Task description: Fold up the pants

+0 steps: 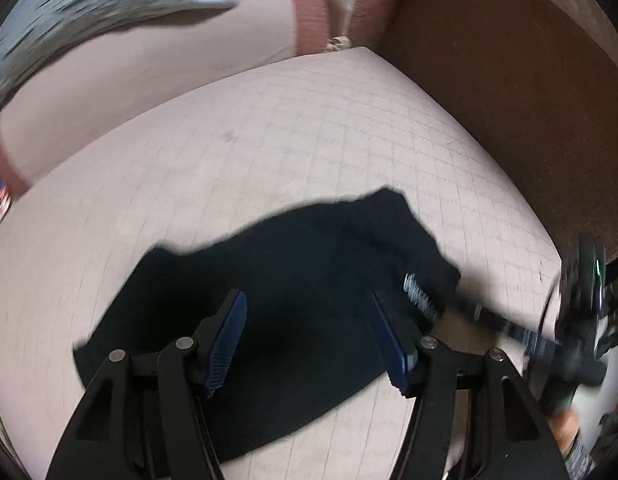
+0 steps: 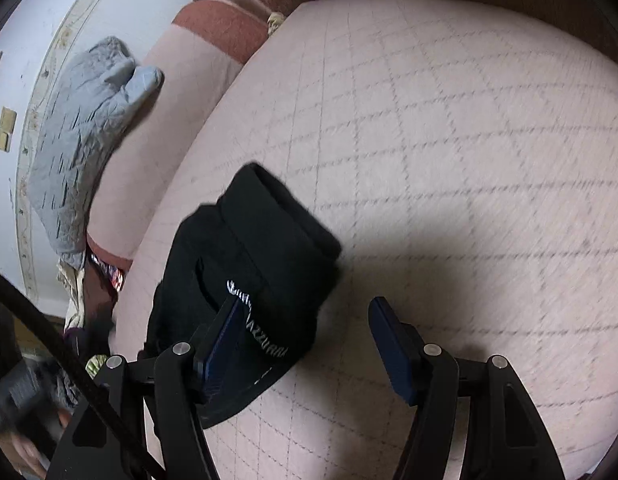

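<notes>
The black pants (image 1: 285, 304) lie folded in a compact bundle on the pink quilted cushion (image 1: 269, 132). My left gripper (image 1: 309, 336) is open, hovering just above the bundle's near half, holding nothing. In the right wrist view the pants (image 2: 253, 264) show white lettering near one edge. My right gripper (image 2: 305, 344) is open and empty; its left finger (image 2: 221, 348) sits over the bundle's right edge, its right finger over bare cushion (image 2: 469, 152). The right gripper's body also shows in the left wrist view (image 1: 549, 340) at the right.
A grey quilted oven mitt (image 2: 85, 132) lies on the sofa arm at the left, also in the left wrist view (image 1: 101, 4). A brown sofa back (image 1: 509, 60) rises behind the cushion. A white wall (image 2: 37, 20) stands far left. Clutter lies beside the cushion's left edge.
</notes>
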Available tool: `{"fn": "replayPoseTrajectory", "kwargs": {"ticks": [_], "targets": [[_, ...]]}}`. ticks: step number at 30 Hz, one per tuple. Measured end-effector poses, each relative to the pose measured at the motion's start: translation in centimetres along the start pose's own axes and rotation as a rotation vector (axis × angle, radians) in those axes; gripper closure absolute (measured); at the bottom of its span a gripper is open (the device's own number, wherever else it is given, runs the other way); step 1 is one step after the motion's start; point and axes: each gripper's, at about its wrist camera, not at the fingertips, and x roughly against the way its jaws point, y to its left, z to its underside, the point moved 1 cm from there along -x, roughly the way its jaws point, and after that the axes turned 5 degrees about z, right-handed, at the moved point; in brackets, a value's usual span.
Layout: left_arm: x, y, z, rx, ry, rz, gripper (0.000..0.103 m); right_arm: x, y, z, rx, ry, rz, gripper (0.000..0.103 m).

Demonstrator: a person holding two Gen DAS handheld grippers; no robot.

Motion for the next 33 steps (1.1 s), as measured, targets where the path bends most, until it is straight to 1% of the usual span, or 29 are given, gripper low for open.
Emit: {"fn": "replayPoseTrajectory", "kwargs": {"ticks": [2, 5, 7, 11, 14, 15, 16, 17, 18, 19, 20, 21, 22, 24, 27, 28, 29, 31, 33], "targets": [[-1.6, -0.6, -2.1, -0.004, 0.01, -0.005, 0.041, -0.4, 0.8, 0.6, 0.032, -0.014, 0.019, 0.033], [-5.2, -1.9, -4.9, -0.02, 0.072, 0.021, 0.041, -1.0, 1.5, 1.4, 0.051, -0.037, 0.057, 0.032], [-7.1, -2.5, -5.9, -0.031, 0.096, 0.019, 0.041, -1.2, 2.1, 1.7, 0.065, -0.051, 0.071, 0.031], [-11.7, -3.4, -7.4, -0.053, 0.16, 0.044, 0.041, -1.9, 2.7, 1.9, 0.07, -0.06, 0.06, 0.03], [-14.6, -3.9, -7.8, -0.069, 0.215, 0.088, 0.041, -2.3, 2.6, 1.4, 0.042, -0.065, 0.019, 0.03], [-15.1, -4.1, -7.8, -0.077, 0.223, 0.099, 0.035, -2.5, 2.6, 1.1, 0.035, -0.066, 0.003, 0.03], [-15.3, -4.4, -7.8, -0.092, 0.214, 0.108, 0.032, -2.6, 2.7, 0.9, 0.034, -0.067, -0.004, 0.033], [-15.2, -4.9, -7.8, -0.125, 0.202, 0.109, 0.032, -2.9, 2.7, 0.7, 0.033, -0.068, -0.002, 0.044], [-15.2, -5.5, -7.7, -0.165, 0.204, 0.101, 0.044, -3.1, 2.9, 0.5, 0.037, -0.068, 0.019, 0.049], [-14.9, -6.0, -7.5, -0.205, 0.203, 0.083, 0.068, -3.1, 2.9, 0.5, 0.04, -0.069, 0.031, 0.058], [-14.5, -6.3, -7.2, -0.241, 0.2, 0.071, 0.072, -3.1, 2.9, 0.4, 0.04, -0.071, 0.039, 0.069], [-13.9, -6.4, -7.0, -0.255, 0.187, 0.076, 0.077, -3.1, 2.9, 0.3, 0.038, -0.067, 0.034, 0.071], [-13.2, -6.4, -6.7, -0.263, 0.166, 0.078, 0.08, -3.1, 3.1, 0.3, 0.038, -0.06, 0.026, 0.074], [-11.6, -6.1, -6.4, -0.254, 0.13, 0.09, 0.082, -2.9, 3.6, 0.3, 0.058, -0.063, 0.023, 0.078], [-7.8, -4.9, -5.5, -0.206, 0.053, 0.121, 0.083, -1.5, 5.1, 0.5, 0.125, -0.104, 0.014, 0.081], [-6.7, -4.4, -5.2, -0.191, 0.038, 0.129, 0.083, -1.1, 5.6, 0.7, 0.138, -0.111, 0.005, 0.082], [-4.9, -3.5, -4.8, -0.159, 0.01, 0.148, 0.083, -0.4, 6.2, 1.0, 0.154, -0.119, -0.019, 0.082], [-2.5, -2.1, -4.2, -0.121, -0.03, 0.171, 0.083, 0.9, 7.4, 1.4, 0.186, -0.14, -0.058, 0.083], [0.6, 0.1, -2.9, -0.068, -0.079, 0.192, 0.083, 2.0, 9.3, 2.2, 0.231, -0.144, -0.089, 0.084]]}}
